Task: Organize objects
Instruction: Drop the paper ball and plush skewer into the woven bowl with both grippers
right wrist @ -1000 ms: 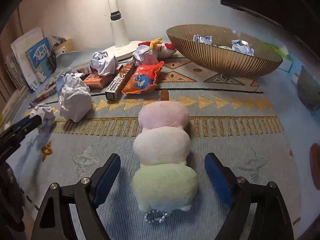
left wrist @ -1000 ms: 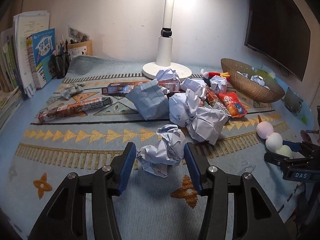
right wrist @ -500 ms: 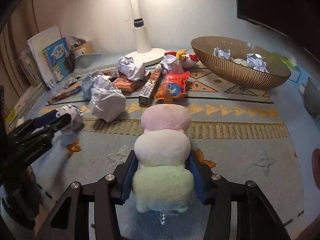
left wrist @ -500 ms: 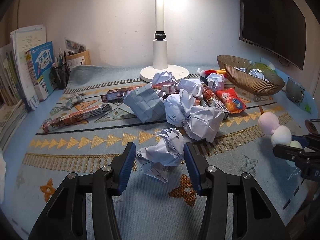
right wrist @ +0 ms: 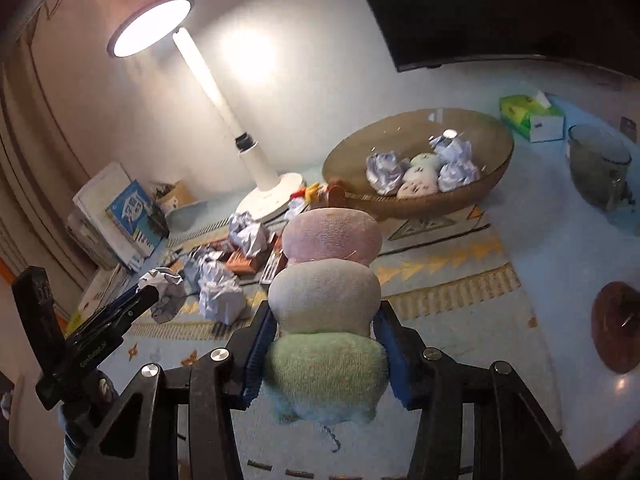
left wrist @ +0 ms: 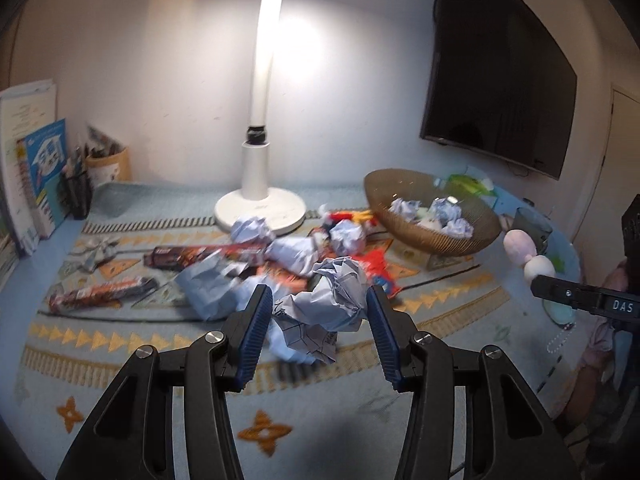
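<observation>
L gripper (left wrist: 320,332) at frame center-bottom clamped a crumpled paper ball (left wrist: 326,308), lifted off the patterned mat (left wrist: 120,360). Wicker bowl (left wrist: 404,188) w/ paper wads sat center-right; R gripper (left wrist: 560,300) w/ plush skewer (left wrist: 524,248) at right edge.

One lamp (left wrist: 260,184), one bowl (right wrist: 420,160) holding three paper balls (right wrist: 384,170) and two plush balls (right wrist: 420,178), one three-ball plush (right wrist: 328,300), two long snack boxes (left wrist: 100,296).
</observation>
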`<control>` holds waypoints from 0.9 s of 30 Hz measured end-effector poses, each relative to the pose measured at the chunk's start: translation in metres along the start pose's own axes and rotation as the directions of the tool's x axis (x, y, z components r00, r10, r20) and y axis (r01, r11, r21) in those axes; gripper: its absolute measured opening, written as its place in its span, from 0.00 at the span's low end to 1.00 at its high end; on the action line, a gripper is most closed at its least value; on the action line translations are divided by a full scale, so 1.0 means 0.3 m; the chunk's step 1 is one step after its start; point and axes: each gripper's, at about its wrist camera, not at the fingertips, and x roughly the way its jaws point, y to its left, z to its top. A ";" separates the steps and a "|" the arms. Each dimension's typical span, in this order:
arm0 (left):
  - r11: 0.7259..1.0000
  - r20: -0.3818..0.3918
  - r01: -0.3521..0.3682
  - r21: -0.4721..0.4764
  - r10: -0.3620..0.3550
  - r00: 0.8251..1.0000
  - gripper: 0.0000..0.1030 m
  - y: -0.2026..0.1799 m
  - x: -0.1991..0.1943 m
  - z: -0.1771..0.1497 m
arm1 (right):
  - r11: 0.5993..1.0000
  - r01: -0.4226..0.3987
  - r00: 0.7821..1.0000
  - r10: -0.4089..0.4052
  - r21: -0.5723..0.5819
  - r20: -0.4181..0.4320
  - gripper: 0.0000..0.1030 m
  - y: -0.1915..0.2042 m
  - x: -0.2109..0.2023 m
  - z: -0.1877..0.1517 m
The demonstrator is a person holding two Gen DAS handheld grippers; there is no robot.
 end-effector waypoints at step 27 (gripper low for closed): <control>0.990 0.042 0.087 -0.112 -0.082 0.996 0.83 -0.072 0.230 0.293 | 0.991 0.116 0.992 -0.119 0.069 0.035 0.75 -0.162 0.110 0.334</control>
